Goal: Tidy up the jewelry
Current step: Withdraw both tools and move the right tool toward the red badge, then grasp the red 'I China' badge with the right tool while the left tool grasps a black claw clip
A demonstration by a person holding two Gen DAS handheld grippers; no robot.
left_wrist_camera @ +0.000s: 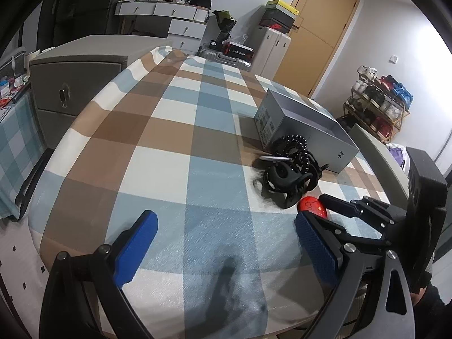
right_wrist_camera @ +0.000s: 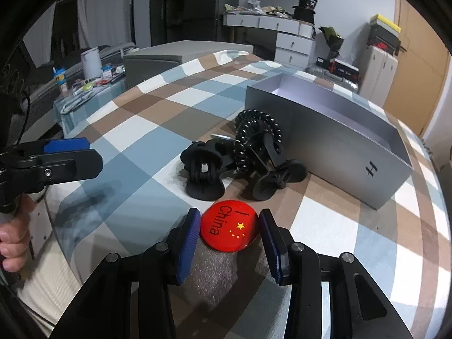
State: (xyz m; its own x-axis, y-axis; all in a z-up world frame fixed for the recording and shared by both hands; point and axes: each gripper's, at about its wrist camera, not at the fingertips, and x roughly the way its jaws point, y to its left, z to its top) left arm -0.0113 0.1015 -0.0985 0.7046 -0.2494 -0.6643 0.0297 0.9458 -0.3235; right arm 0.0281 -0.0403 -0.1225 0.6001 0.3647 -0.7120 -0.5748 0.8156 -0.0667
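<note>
A round red badge with yellow stars and the word China lies flat on the checked tablecloth. My right gripper is shut on it, a blue pad against each side; the badge also shows between these fingers in the left wrist view. Just beyond lies a black heap: two claw clips, coiled hair ties and a small silver piece. An open grey box stands behind the heap, empty as far as I see. My left gripper hangs open over bare cloth to the left, holding nothing.
The table's rounded edge drops off at the left, with a grey cabinet beyond it. A person's hand grips the left tool's handle. A cluttered side table stands further left, drawers and suitcases at the back.
</note>
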